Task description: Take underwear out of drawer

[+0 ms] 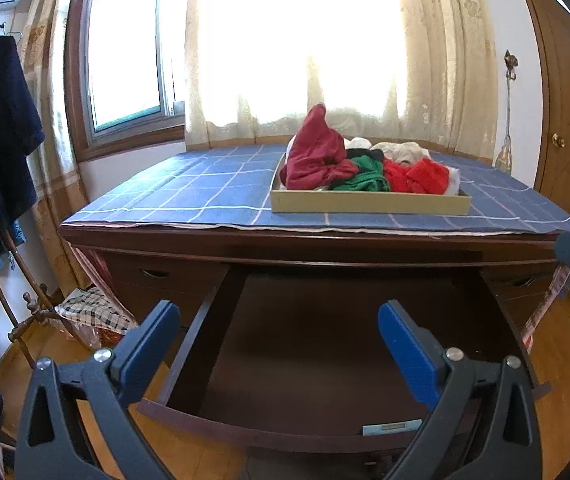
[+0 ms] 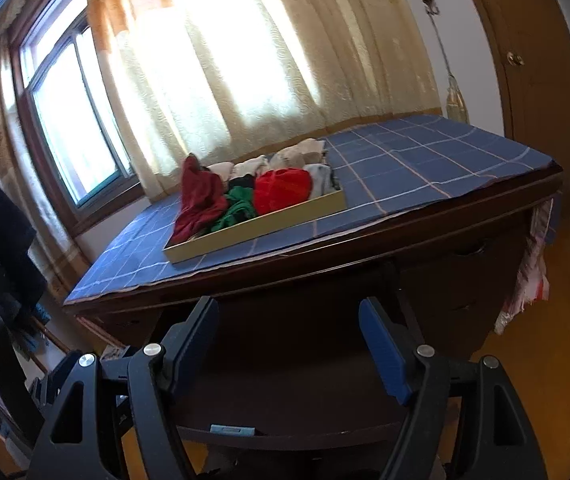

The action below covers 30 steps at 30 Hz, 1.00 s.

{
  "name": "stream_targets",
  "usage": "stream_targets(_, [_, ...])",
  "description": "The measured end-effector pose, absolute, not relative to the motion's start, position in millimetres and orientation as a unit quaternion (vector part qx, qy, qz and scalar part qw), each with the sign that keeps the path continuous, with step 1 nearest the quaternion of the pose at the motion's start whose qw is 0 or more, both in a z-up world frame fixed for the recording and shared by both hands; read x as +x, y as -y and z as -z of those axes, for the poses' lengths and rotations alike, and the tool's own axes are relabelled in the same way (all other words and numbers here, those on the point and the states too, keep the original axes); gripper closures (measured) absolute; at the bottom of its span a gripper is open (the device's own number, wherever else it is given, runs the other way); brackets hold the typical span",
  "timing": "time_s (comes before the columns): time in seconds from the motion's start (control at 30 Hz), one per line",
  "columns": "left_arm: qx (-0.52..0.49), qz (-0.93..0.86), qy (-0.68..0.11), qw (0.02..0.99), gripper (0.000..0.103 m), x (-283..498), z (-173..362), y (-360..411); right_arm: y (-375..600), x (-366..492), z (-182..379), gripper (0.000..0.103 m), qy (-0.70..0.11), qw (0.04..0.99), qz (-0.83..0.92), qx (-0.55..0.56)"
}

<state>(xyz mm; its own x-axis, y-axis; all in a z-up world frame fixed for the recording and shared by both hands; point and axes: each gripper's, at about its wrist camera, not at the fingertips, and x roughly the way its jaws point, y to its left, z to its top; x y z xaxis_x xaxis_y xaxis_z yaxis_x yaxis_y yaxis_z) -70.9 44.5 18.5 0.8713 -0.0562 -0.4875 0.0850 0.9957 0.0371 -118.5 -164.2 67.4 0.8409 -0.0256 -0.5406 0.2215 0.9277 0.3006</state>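
Pulled well out from the dark desk [image 1: 325, 248], with drawer [image 1: 309, 364] showing a bare bottom apart from a small blue label at its front edge. Heaped instead in a shallow tray [image 1: 369, 203] on the blue checked cloth [image 1: 189, 196] above: underwear [image 1: 365, 170], apparently already lifted out and gathered there. Poised over the drawer, left gripper [image 1: 279, 348] spread wide and right gripper [image 2: 289, 346] moderately parted, both empty, touching nothing.

Dk glossy wood drawer [image 1: 221, 344], cloth underwear [image 1: 361, 172]

desk [image 1: 325, 246] | top: blue checked cloth [image 1: 205, 192] | on cloth: 1 shallow tray [image 1: 369, 203], right of centre
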Motion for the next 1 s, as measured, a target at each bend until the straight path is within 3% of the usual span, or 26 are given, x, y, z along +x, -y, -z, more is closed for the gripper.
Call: stream_targets(1.0, [0.043, 0.031, -0.212, 0.976, 0.000, -92.5, -32.2, -37.1, 148.1, -136.0, -80.5, 0.028, -0.241, 0.957, 0.083, 0.142])
